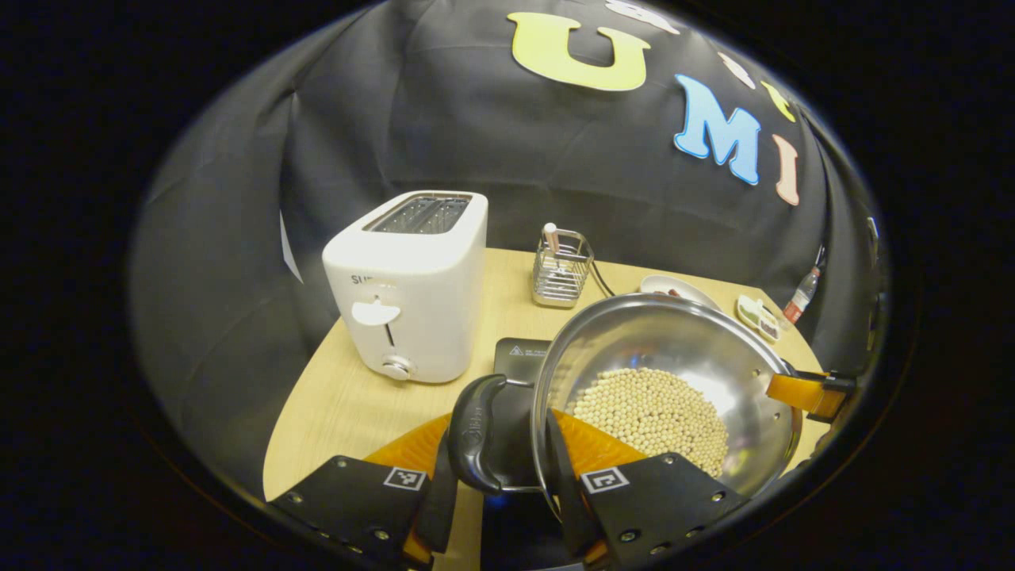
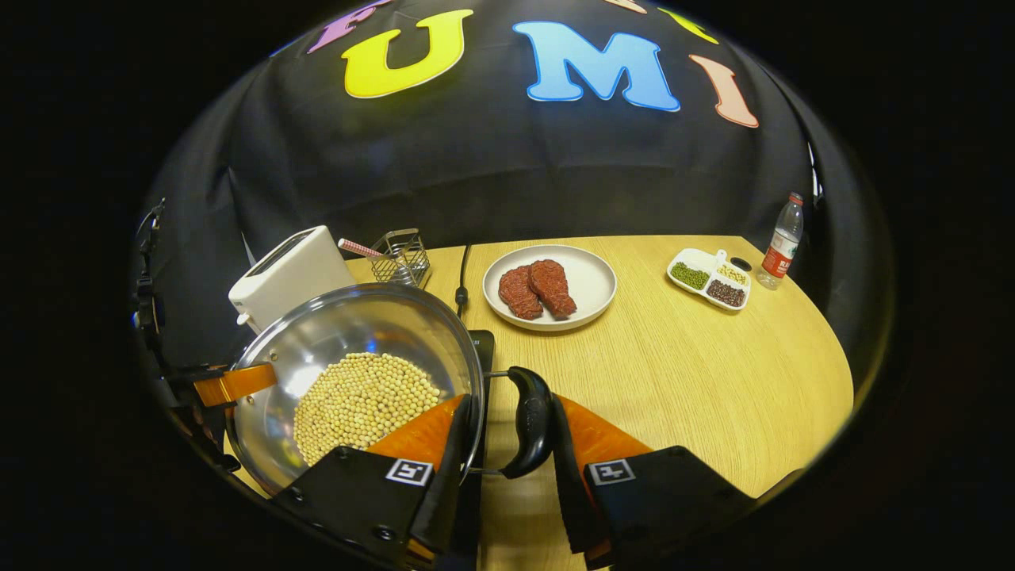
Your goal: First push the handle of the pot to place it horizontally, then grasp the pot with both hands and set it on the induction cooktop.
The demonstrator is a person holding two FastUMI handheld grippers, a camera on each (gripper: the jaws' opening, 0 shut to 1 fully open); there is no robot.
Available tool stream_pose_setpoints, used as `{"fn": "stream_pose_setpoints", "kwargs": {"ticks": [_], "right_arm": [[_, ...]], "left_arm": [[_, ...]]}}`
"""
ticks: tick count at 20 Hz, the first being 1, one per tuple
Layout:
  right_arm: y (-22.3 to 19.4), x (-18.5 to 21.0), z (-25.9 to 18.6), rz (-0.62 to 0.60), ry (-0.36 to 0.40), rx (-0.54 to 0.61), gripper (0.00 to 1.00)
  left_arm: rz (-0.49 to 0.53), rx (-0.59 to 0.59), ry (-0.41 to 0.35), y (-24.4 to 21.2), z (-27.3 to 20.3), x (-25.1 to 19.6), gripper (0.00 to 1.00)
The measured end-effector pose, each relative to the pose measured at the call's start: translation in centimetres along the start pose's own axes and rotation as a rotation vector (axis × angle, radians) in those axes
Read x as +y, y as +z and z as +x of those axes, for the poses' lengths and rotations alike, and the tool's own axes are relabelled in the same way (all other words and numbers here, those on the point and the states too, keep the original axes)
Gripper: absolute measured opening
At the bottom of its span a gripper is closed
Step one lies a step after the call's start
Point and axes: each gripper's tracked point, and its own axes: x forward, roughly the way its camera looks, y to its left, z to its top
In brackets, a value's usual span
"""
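Pale wooden tabletop (image 2: 682, 381) fills the booth, and near its front edge the steel pot (image 2: 357, 357), holding a bed of pale beans, hangs tilted between the two grippers, seemingly lifted. Its two black side handles lie along a line from one gripper to the other. The left gripper (image 1: 507, 464) has one handle (image 1: 476, 432) between its fingers, which seem to press on it. The right gripper (image 2: 507, 452) has the other handle (image 2: 530, 420) between its fingers, though the inner finger lies against the pot's rim, so whether both pinch it is unclear. The black induction cooktop (image 1: 519, 357) shows just beyond and under the pot, so the coming move looks like a short carry forward and down. Behind it stand the toaster (image 1: 408, 289) and wire rack (image 1: 561, 274); the plate of meat (image 2: 551, 287) lies well apart.
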Motion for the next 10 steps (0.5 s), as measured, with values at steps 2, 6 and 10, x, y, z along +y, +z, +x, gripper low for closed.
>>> {"fn": "stream_pose_setpoints", "kwargs": {"ticks": [2,6,10], "right_arm": [[0.0,0.4,0.1,-0.007,0.01,-0.01,0.61],[0.4,0.4,-0.3,-0.025,0.006,-0.042,0.93],[0.8,0.0,-0.8,-0.045,-0.008,-0.068,0.98]], "left_arm": [[0.01,-0.004,0.012,0.0,-0.3,0.1,0.59],[0.001,-0.043,0.051,0.7,-0.6,0.5,0.76],[-0.019,-0.057,0.045,0.8,-1.2,0.3,0.76]]}}
